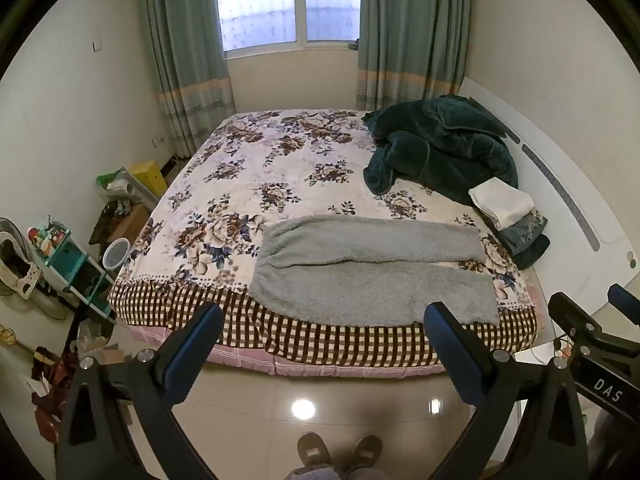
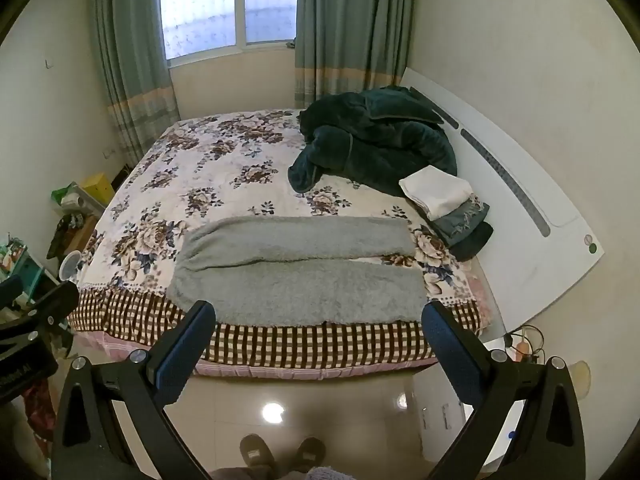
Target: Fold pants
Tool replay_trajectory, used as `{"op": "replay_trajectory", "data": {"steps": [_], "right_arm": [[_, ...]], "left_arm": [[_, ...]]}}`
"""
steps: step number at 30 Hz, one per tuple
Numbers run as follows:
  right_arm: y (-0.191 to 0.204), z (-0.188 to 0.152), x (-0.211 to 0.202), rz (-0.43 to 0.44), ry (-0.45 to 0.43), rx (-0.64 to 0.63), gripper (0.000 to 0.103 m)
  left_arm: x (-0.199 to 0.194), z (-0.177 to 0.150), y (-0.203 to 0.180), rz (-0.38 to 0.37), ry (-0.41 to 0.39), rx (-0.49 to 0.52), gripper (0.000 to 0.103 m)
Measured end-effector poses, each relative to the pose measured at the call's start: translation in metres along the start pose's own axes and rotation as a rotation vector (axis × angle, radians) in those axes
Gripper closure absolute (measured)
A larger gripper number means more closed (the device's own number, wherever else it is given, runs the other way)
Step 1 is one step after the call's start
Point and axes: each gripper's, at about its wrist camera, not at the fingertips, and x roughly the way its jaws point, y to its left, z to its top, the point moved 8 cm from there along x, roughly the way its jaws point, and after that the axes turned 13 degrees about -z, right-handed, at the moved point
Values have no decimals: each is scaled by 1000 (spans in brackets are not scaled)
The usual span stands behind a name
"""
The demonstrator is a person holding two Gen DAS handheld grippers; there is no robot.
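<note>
Both your left gripper [image 1: 322, 322] and right gripper [image 2: 319, 320] hang wide open, empty, short of the grey fleece pants [image 1: 368, 268] at mid-frame — nothing's folded yet, so next you'd reach in and pinch the near leg's edge.

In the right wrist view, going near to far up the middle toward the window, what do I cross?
Person's slippers → tiled floor → checked bed edge → grey fleece pants → floral bedspread → window.
</note>
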Motion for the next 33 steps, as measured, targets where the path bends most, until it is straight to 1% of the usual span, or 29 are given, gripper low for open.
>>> {"op": "replay_trajectory", "data": {"steps": [9,10,16,17,21,26,29,33], "right_arm": [[0,1,1,-4,-3,-2,0],[3,3,-6,-1,-10,-2,0],[3,6,-12,0,-6,-2,0],[11,5,-16,-1,-9,1,0],[11,4,-15,-2,-10,-1,0],[16,3,-24,0,-11,0,0],[12,13,-27,3,-11,1,0],[11,12,-25,2,-10,0,0]], "left_arm": [[0,0,0,-6,-4,-4,0],[0,0,-1,-7,-4,-4,0],[0,1,-1,-6,-6,-6,0],[0,1,-1,-8,-5,-6,0],[-1,1,-2,-9,-5,-8,0],[0,1,1,-9,-3,-11,0],[0,0,3,-10,-4,-13,0],[0,0,3,-12,-4,-15,0]]}}
